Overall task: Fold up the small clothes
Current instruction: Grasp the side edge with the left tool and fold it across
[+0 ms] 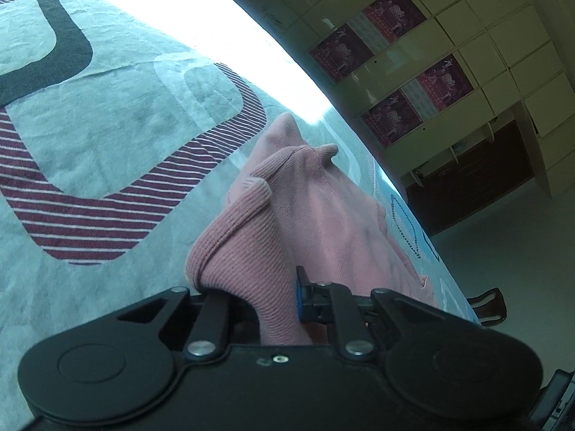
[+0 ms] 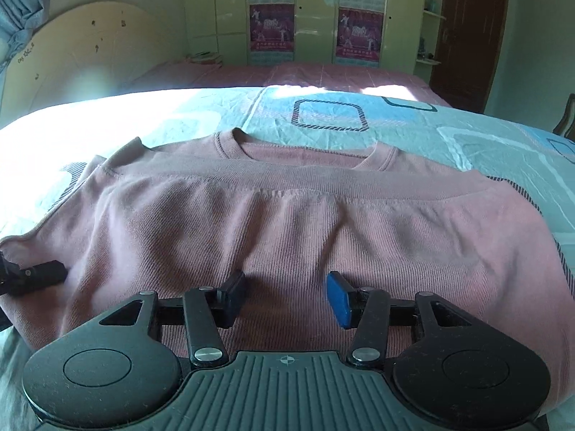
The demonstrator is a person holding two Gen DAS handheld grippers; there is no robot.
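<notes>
A pink knit sweater (image 2: 287,222) lies folded on the bed, its hem band doubled up toward the round neckline (image 2: 309,151). My right gripper (image 2: 287,294) is open, its fingers hovering just over the near edge of the sweater. My left gripper (image 1: 266,298) is shut on the sweater's left edge (image 1: 251,251), with the fabric bunched between its fingers. The left gripper also shows in the right wrist view (image 2: 32,276) at the sweater's left edge.
The bedsheet (image 1: 107,136) is pale blue-grey with striped rounded squares. A second bed with a pink cover (image 2: 323,75) lies behind. Cupboards with posters (image 2: 273,25) line the far wall. A dark door (image 2: 467,28) stands at the right. A wooden headboard (image 2: 90,43) is at the left.
</notes>
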